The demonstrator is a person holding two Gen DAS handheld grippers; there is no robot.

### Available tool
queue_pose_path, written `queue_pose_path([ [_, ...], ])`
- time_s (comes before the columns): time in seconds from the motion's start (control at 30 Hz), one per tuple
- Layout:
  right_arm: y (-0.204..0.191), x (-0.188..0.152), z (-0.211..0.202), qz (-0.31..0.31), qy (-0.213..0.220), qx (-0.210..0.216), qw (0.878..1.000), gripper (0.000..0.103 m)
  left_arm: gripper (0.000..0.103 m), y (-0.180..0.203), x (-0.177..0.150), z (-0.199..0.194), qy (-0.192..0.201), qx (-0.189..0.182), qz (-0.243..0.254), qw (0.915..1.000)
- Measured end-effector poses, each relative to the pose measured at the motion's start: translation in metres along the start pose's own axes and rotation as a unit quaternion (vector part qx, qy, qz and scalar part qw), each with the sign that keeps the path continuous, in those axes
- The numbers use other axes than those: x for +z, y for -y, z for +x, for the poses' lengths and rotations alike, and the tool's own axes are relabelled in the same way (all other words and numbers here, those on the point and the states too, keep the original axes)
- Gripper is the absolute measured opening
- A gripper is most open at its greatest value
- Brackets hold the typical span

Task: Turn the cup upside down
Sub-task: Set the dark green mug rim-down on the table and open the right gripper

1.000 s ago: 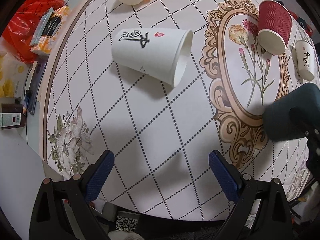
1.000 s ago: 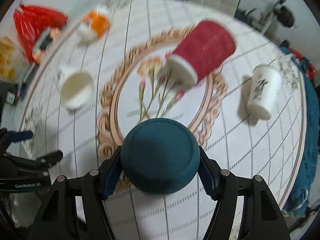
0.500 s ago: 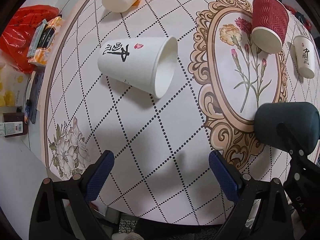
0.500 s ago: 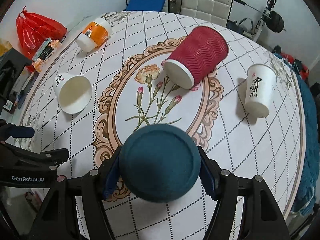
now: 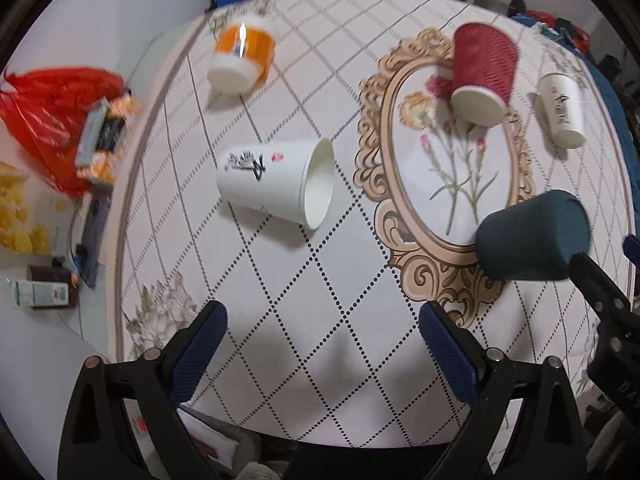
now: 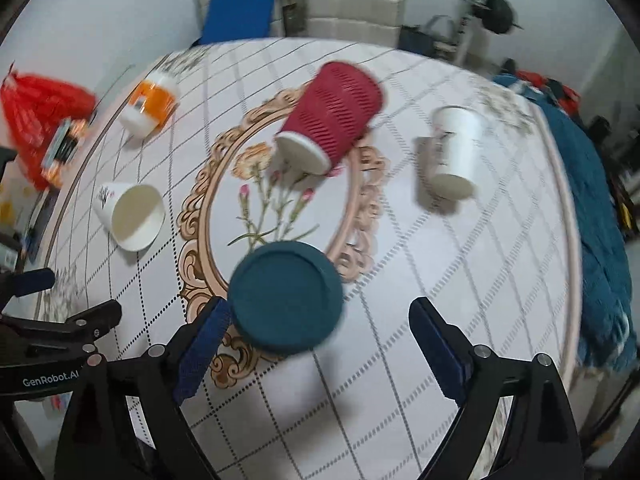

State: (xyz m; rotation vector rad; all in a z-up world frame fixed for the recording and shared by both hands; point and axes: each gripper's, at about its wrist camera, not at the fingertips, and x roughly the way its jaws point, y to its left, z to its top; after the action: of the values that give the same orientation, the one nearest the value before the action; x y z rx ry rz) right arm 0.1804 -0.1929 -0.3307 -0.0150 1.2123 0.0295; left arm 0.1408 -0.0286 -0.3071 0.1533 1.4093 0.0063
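From the left wrist view, the left gripper point(image 5: 322, 340) hangs over the patterned round tablecloth point(image 5: 280, 280) with its jaws parting wider and nothing between them; ahead, a white paper cup with black brush lettering point(image 5: 276, 184) lies on its side, mouth to the right. The dark teal cup point(image 5: 534, 236) stands base-up at the right, beside the gilt floral frame. From the right wrist view, the right gripper point(image 6: 316, 340) is opening: its jaws are spreading away from that teal cup point(image 6: 286, 296), whose flat base faces up; the left pad looks very near the wall, the right one well apart. A ribbed red paper cup point(image 6: 332, 120) lies tipped beyond. The release probably goes best with a straight lift, so neither pad drags the cup over.
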Motion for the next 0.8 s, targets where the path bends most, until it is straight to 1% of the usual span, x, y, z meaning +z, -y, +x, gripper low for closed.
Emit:
queue_pose_path([
  [0.2,0.018,-0.034,-0.054,0.068,0.010,-0.057,0.996,0.096,0.100,-0.004,-0.019,-0.035,0.039,-0.017,0.026,0.9987],
  [0.3,0.024,-0.051,-0.079,0.093,0.012,-0.073,0.993,0.096,0.100,-0.004,-0.031,-0.060,0.062,-0.027,0.036,0.9971],
  [0.4,0.030,-0.066,-0.106,0.116,0.018,-0.076,0.990,0.096,0.100,-0.006,-0.042,-0.084,0.082,-0.033,0.039,0.9953],
  [0.5,0.033,-0.078,-0.136,0.125,0.034,-0.075,0.989,0.096,0.100,-0.007,-0.053,-0.111,0.100,-0.040,0.040,0.9934],
  [0.57,0.033,-0.083,-0.157,0.126,0.049,-0.072,0.988,0.096,0.100,-0.006,-0.060,-0.125,0.112,-0.036,0.041,0.9922],
  [0.7,0.033,-0.086,-0.192,0.129,0.062,-0.061,0.988,0.096,0.100,-0.008,-0.074,-0.157,0.129,-0.039,0.036,0.9902],
  [0.8,0.029,-0.091,-0.226,0.117,0.083,-0.059,0.988,0.096,0.100,-0.010,-0.085,-0.185,0.143,-0.042,0.033,0.9884],
])
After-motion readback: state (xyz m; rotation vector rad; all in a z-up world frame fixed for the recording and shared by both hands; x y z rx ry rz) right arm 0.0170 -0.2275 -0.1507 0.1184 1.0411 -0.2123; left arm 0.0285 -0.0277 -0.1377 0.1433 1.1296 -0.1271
